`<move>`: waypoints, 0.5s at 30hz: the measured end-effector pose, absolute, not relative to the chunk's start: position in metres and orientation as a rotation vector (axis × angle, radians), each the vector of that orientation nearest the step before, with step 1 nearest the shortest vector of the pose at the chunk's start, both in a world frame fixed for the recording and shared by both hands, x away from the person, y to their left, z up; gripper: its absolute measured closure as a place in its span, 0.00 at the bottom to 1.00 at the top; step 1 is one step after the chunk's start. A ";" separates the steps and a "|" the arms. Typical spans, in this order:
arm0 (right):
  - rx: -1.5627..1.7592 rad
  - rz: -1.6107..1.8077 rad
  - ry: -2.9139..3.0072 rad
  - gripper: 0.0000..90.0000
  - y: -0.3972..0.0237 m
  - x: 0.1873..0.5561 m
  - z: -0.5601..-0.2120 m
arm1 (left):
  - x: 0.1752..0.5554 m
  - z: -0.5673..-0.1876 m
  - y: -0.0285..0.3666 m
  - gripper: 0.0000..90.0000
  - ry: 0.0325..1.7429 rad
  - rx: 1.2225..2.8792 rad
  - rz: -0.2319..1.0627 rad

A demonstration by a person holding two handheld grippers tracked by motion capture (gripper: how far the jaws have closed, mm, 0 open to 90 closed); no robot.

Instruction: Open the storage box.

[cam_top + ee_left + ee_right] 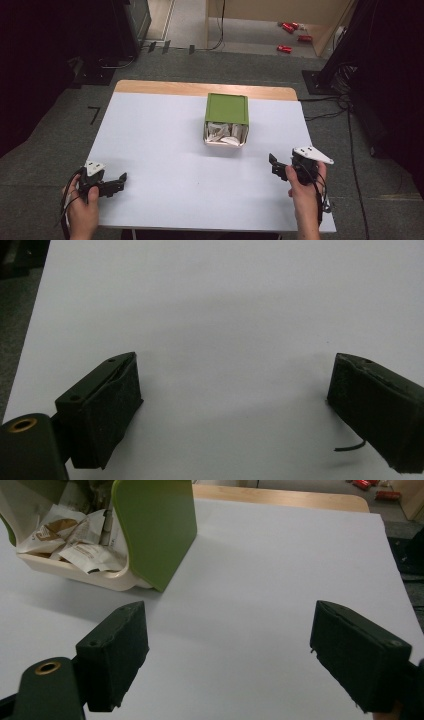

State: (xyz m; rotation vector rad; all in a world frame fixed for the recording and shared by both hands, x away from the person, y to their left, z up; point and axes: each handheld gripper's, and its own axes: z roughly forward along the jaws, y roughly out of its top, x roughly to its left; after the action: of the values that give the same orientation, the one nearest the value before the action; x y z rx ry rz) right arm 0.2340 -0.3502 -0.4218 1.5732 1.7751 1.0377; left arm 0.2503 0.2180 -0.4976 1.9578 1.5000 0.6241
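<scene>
**Grippers resting apart, box lying between and beyond**

Hovering at the near left corner of the white desk [165, 165]: left gripper [116, 183], held in the left hand [82, 210], fingers [102, 412] spread wide and released, nothing between them but bare desk surface. Lying on its side past the middle of the desk: green box [226, 108], open mouth facing the near edge, crumpled paper packets [223, 133] showing inside its cream lining. Waiting at the near right: right gripper [274, 165], in the right hand [302, 187], fingers [116, 655] likewise released and empty, pointing toward the box, well apart from it.
</scene>
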 end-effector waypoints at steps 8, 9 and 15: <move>1.558 1.056 1.794 0.17 -0.336 0.241 -0.420 | 0.250 -0.498 0.218 0.08 1.500 1.958 0.624; 1.552 1.066 1.800 0.18 -0.332 0.243 -0.419 | 0.250 -0.498 0.218 0.08 1.500 1.958 0.624; 1.535 1.076 1.805 0.19 -0.320 0.249 -0.418 | 0.250 -0.498 0.218 0.08 1.500 1.958 0.624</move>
State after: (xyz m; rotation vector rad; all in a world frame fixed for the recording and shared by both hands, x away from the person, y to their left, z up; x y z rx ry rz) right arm 0.2491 -0.3201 -0.4180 1.5352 1.8045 1.0764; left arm 0.2504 0.2180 -0.4976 1.9582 1.5000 0.6239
